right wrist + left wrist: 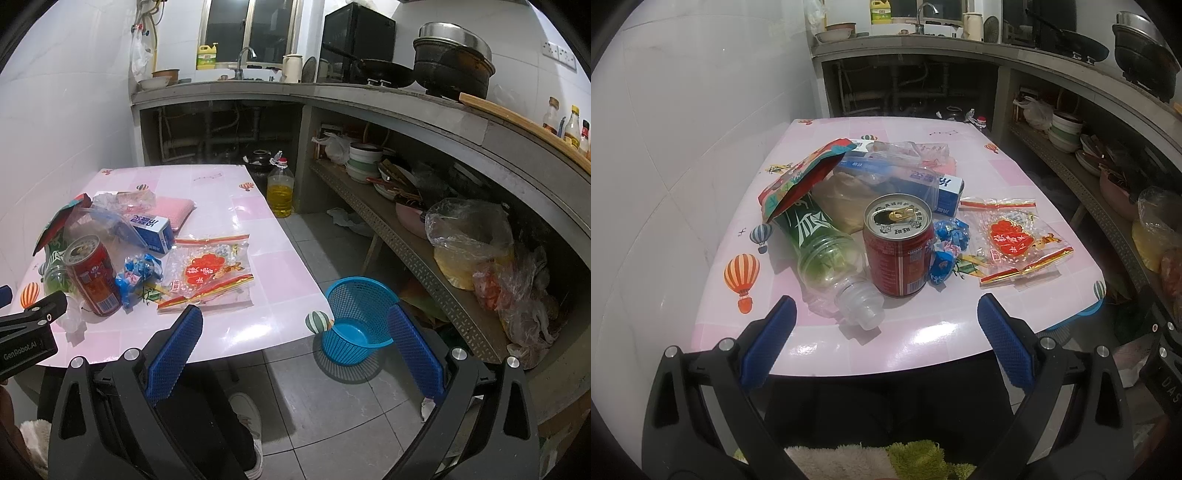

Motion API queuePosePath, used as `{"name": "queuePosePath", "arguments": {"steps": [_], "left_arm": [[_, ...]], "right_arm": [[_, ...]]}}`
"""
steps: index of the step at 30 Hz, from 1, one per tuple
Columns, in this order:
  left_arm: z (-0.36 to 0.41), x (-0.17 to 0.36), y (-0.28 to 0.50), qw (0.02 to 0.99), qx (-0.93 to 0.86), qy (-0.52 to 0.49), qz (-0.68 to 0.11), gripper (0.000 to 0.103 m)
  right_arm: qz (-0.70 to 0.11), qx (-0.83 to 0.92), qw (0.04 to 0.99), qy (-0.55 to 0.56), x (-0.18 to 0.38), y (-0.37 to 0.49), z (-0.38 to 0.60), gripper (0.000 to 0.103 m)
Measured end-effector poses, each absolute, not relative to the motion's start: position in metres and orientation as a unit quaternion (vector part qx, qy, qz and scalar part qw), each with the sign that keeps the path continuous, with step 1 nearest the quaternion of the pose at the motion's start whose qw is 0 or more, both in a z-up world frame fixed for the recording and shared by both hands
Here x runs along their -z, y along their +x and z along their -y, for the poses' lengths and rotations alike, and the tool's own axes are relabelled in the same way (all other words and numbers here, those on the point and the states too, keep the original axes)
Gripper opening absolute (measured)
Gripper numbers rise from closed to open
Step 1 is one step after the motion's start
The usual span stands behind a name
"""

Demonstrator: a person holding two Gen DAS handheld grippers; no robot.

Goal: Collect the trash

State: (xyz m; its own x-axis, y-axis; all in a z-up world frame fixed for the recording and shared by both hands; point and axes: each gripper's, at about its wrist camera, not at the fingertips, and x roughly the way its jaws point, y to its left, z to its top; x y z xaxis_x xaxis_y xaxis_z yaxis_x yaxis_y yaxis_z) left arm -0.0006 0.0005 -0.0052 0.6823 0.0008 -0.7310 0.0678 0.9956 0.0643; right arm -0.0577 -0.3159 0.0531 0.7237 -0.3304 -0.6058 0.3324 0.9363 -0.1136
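**A:** Your left gripper (pixel 886 325) is spread wide and holds nothing. It hangs just over the near edge of the table (pixel 942 332). Right in front of it lies the bottle (pixel 827 258), on its side, with the open neck turned toward you. Just beside the bottle stands the can (pixel 899 247), upright and already opened.

**B:** And the right one?

**A:** Your right gripper (pixel 295 343) is also spread and empty. It is off the table's corner, above the floor, and the blue basket (pixel 360 317) stands on the floor between its fingers in the view. I think this basket is where the trash should go.

**B:** What do I take first?

**A:** I would take the can. It looks stiff and probably light. Close on the middle of its side wall, not on the rim. Its wall is smooth, so it may slip, and a little drink may remain inside; keep it upright.

**B:** The bottle?

**A:** It looks thin and soft, so it will likely give under the pads. Hold it at the neck, where it seems stiffer. A red pouch (pixel 805 177) rests on its far end and may slide off.

**B:** The rest?

**A:** The candy wrappers (pixel 947 245) and the clear bag (pixel 1012 243) beside the can are flat and light. Pinch an edge that stands up. Behind them a box (pixel 945 188) lies under loose plastic.
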Motion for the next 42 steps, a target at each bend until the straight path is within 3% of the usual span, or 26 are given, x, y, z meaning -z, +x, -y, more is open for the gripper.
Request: {"name": "queuePosePath", "arguments": {"steps": [42], "left_arm": [[-0.0051,0.0079,0.0025,0.915,0.022,0.042,-0.401,0.095]], "right_arm": [[-0.326,0.178,0.928,-0.002,-0.0523,-0.0545,0.3143,0.098]]}}
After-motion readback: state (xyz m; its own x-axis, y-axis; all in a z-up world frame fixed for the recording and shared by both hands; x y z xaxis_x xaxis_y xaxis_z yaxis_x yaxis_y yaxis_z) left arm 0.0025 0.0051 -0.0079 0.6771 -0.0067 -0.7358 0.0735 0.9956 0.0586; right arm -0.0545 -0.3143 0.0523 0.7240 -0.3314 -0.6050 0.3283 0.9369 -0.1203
